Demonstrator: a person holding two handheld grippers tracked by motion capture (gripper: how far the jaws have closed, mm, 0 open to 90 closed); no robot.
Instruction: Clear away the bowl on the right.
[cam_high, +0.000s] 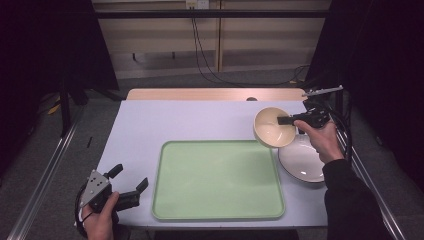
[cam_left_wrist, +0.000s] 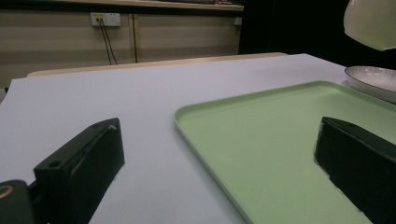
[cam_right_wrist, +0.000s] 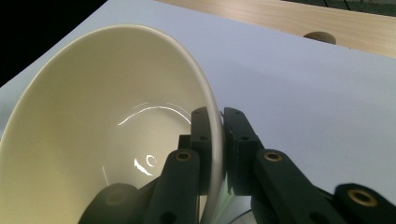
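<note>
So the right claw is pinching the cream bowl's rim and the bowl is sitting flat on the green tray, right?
Not quite. The right claw does pinch the cream bowl by its rim, but the bowl is lifted and tilted beside the green tray, above the plate, as the high view shows.

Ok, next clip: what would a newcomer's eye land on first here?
Probably the cream bowl, tilted and lifted off the table at the right, its rim pinched by the right gripper. Next, the big green tray lying bare mid-table, with a grey plate beside its right edge. The left gripper waits open at the near-left corner.
</note>
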